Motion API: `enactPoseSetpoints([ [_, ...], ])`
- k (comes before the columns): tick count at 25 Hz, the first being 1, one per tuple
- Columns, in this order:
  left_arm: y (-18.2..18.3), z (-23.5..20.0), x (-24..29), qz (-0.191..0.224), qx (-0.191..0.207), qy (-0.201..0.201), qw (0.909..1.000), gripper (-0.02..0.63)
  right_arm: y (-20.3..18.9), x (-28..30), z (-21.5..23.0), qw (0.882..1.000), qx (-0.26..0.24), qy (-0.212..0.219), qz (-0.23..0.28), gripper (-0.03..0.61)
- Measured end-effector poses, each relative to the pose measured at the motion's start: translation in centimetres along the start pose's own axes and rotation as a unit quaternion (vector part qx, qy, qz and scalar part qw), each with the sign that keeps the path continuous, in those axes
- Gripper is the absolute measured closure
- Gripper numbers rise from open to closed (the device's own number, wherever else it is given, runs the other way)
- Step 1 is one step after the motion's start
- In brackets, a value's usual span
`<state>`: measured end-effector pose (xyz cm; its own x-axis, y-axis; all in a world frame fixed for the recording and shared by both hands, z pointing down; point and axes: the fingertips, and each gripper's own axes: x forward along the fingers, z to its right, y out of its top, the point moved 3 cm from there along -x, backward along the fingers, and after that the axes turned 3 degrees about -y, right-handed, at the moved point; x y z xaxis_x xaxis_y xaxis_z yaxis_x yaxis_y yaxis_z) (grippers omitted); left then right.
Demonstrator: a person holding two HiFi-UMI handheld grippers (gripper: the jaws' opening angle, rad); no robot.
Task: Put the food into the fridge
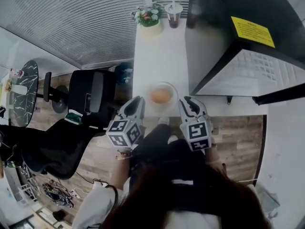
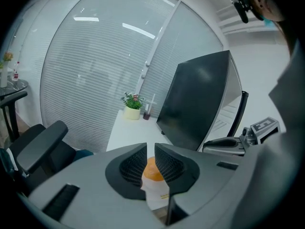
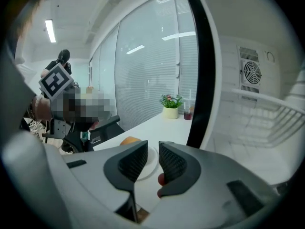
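Nearest the head camera, the person's dark hair [image 1: 190,202] fills the lower edge of the head view. Just beyond it, the two grippers are held side by side over the near end of a white table [image 1: 157,56], each carrying a marker cube.

The left gripper [image 1: 136,100] is pointed at the table's near edge. In the left gripper view, its jaws [image 2: 150,149] are seen to stand a narrow gap apart. Nothing is clamped: the food is seen through the gap, beyond the tips, with no pad pressed on it.

The right gripper [image 1: 187,100] is held to the right of the plate. In the right gripper view, its jaws [image 3: 153,147] are likewise parted and nothing is gripped; the plate rim [image 3: 151,157] is visible past them.

The food [image 1: 161,96], a round orange item, is located on a clear plate [image 1: 173,90] at the near end of the table, between the two grippers' tips. It is also seen in the left gripper view [image 2: 152,168] and the right gripper view [image 3: 128,140].

The fridge [image 1: 267,70] stands on the table to the right, with its black door [image 1: 209,32] swung open and a yellow label [image 1: 252,31] on the door. A wire shelf [image 3: 281,118] and a fan grille [image 3: 251,73] are visible inside.

A potted plant [image 1: 149,17] and a cup [image 1: 174,14] are placed at the far end of the table. A black office chair [image 1: 93,92] stands to the left.
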<state>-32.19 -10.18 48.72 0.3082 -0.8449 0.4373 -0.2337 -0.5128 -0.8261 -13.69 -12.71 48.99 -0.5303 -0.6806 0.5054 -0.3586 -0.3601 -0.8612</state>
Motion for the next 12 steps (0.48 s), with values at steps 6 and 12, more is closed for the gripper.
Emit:
enactPoseSetpoints([
  [6, -1.8, -0.6, 2.0, -0.039, -0.018, -0.027, 0.9987, 0.528, -1.0, 1.6, 0.2, 0.999, 0.026, 0.005, -0.023, 0.503],
  [12, -3.1, -2.1, 3.4, -0.063, -0.049, -0.035, 0.9962, 0.515, -3.0, 3.5, 0.2, 0.995, 0.077, 0.030, -0.057, 0.462],
])
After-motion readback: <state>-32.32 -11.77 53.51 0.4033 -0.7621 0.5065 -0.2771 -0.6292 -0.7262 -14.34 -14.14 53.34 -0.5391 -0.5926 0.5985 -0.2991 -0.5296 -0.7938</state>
